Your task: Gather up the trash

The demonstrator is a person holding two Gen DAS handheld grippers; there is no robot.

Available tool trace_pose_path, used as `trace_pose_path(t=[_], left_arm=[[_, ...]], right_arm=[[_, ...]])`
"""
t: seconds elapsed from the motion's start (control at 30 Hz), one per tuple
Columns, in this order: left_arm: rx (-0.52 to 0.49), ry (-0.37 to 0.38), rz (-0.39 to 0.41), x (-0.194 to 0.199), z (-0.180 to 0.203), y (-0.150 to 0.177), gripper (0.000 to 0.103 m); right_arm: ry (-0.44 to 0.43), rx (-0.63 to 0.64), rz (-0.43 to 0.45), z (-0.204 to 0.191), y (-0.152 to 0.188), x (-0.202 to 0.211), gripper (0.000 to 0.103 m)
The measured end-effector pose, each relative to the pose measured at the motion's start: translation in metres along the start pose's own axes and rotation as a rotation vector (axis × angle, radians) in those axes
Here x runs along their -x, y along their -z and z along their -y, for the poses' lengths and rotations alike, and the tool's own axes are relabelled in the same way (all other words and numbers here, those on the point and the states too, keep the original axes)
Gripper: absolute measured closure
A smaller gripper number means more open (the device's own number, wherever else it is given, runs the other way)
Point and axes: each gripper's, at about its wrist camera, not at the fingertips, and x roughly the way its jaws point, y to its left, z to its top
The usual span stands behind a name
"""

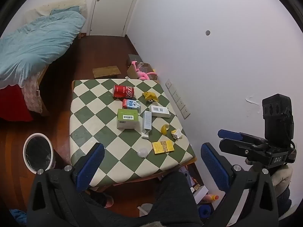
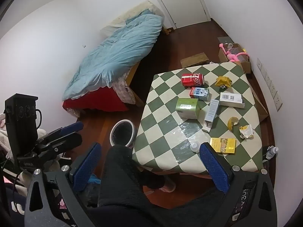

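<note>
Green-and-cream checkered soft tabletop (image 1: 90,117) ahead of both claws. Left gripper (image 1: 152,162) and right gripper (image 2: 149,162): ribbed blue pads apart, empty. Dented red can (image 1: 123,91), cardboard boxes, crumpled wrappers beyond; round white-rimmed bin (image 1: 37,152) left, base hidden.

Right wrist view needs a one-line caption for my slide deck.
Open right tongs hover above checkered table strewn with trash: red can, green box, beside the bin.

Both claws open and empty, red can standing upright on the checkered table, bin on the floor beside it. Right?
Not quite: the red can lies on its side, as the right wrist view shows. The rest holds: left claw and right claw are open and empty, and the bin sits on the floor beside the checkered table.
</note>
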Motion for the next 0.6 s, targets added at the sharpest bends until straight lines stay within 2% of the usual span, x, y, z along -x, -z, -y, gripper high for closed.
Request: trace_pose_path(t=[0.3, 0.37, 0.6], left_arm=[[-0.016, -0.017, -0.016, -0.015, 0.001, -0.008, 0.000], [-0.005, 0.006, 0.009, -0.002, 0.012, -0.004, 0.000], [0.001, 0.012, 0.016, 0.000, 0.011, -0.003, 0.000]], right_arm=[[0.001, -0.005, 0.005, -0.007, -0.003, 0.000, 0.000], [-0.002, 0.004, 0.004, -0.009, -0.003, 0.001, 0.000], [-0.009, 0.007, 0.007, -0.008, -0.003, 0.002, 0.000]])
